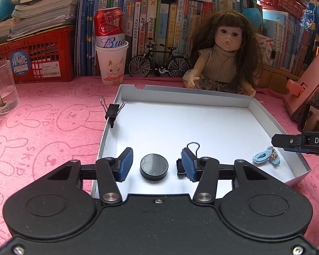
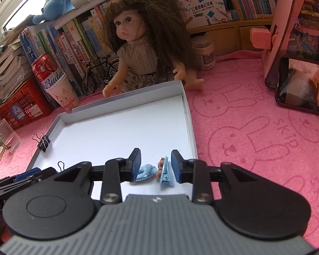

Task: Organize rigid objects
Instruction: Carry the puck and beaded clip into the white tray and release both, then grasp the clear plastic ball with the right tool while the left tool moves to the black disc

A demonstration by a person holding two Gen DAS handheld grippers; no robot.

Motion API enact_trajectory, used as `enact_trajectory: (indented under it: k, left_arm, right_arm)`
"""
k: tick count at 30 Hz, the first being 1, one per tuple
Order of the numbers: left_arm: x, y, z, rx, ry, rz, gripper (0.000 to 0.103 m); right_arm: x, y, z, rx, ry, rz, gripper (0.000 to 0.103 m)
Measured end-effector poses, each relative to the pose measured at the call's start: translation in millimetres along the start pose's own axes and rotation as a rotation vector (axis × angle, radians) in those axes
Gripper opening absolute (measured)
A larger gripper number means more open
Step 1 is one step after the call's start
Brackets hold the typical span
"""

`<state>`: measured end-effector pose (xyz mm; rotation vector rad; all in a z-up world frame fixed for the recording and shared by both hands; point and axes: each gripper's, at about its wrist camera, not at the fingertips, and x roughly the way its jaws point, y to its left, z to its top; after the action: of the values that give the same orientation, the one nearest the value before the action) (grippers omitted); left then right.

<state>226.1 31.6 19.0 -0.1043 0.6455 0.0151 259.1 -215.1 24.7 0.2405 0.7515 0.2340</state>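
- We see the black round puck lying flat on the floor of the white tray, near its front edge, framed between the parted jaws of the left gripper, which touch nothing.
- Just right of the puck a black binder clip lies half hidden behind the right-hand pad; a second binder clip is clamped on the tray's left wall.
- At the tray's front right corner lies a pale blue hair clip with a second blue clip just beside it; the right gripper hangs over them with its jaws apart, gripping neither.
- Our count: one puck, two binder clips, two blue hair clips as far as we can tell, one tray.
- We judge the step in hand to be picking up the puck: lower the left jaws squarely either side of it, keeping the right-hand pad clear of the binder clip, and close on the rim low down so it does not squirt out.
- Beyond the tray, on the pink worktop, sit a doll and a model bicycle.
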Motion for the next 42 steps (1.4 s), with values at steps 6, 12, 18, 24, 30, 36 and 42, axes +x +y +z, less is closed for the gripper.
enact_trajectory:
  k: [6, 12, 18, 24, 30, 36, 42]
  left_arm:
    - [-27, -1, -7, 0.034, -0.031, -0.024, 0.065]
    - [-59, -1, -24, 0.053, -0.056, -0.067, 0.069]
    - [-86, -2, -45, 0.060, -0.066, -0.096, 0.070]
    - [-106, 5, -68, 0.074, -0.051, -0.095, 0.070]
    - [-122, 15, -88, 0.062, -0.025, -0.092, 0.069]
    - [-137, 19, -105, 0.063, -0.004, -0.108, 0.066]
    - [-146, 16, -117, 0.065, 0.021, -0.123, 0.059]
  right_arm:
    - [-22, 8, -8, -0.061, -0.033, 0.030, 0.064]
    - [-46, 17, -23, -0.132, -0.058, 0.079, 0.071]
    - [-66, 29, -44, -0.219, -0.071, 0.111, 0.071]
    - [-83, 35, -70, -0.300, -0.076, 0.117, 0.071]
    - [-96, 33, -94, -0.327, -0.055, 0.133, 0.071]
    - [-110, 27, -111, -0.279, -0.024, 0.187, 0.068]
    - [-114, 26, -124, -0.254, 0.001, 0.215, 0.063]
